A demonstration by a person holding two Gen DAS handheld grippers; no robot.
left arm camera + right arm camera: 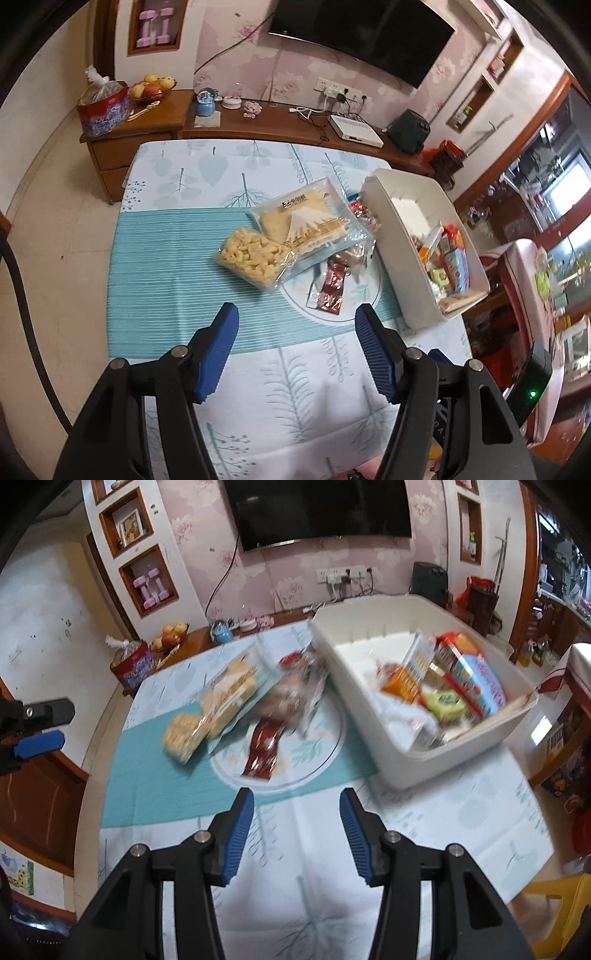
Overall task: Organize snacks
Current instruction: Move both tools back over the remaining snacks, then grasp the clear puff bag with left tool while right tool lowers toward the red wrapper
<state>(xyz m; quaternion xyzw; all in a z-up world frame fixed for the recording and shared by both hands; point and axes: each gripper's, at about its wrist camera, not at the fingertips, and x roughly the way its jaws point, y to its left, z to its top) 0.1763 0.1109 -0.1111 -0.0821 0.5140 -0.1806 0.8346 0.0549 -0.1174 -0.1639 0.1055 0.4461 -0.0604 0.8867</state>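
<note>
Tongs, left [297, 314]: blue pads are held well apart over the tablecloth [166, 295], nothing between them; they hang on the near side of the bin, short of the loose packets.
Tongs, right [297, 799]: pads are parted with only cloth seen in the gap, nothing gripped; the opening is narrower than the left's.
Landmark: white bin [399, 266], set on the table's right part.
Done: several packets are already stowed in the near end of the bin, among them a blue box [480, 686], an orange packet [402, 686] and a green one [443, 701]; the far end of the bin is bare.
Left: four or more snacks are still lying on the cloth left of the bin: a puffs bag [255, 258], farthest from it; a large cake pack [310, 221] partly overlapping the puffs; a dark red sachet [328, 291] nearest the tongs; a red-and-clear wrapper [364, 214] just beside the bin wall.
Judgement: the task is taken to be roughly half finished, with the sachet the closest candidate.
Hidden: the bin's floor under the stowed packets is not visible, so their count cannot be told.
Blurred: the right view is smeared, so labels and the clear wrapper over the sachet's top are hard to read.
Cut off: the table's near edge is covered by the tongs' black frames.
</note>
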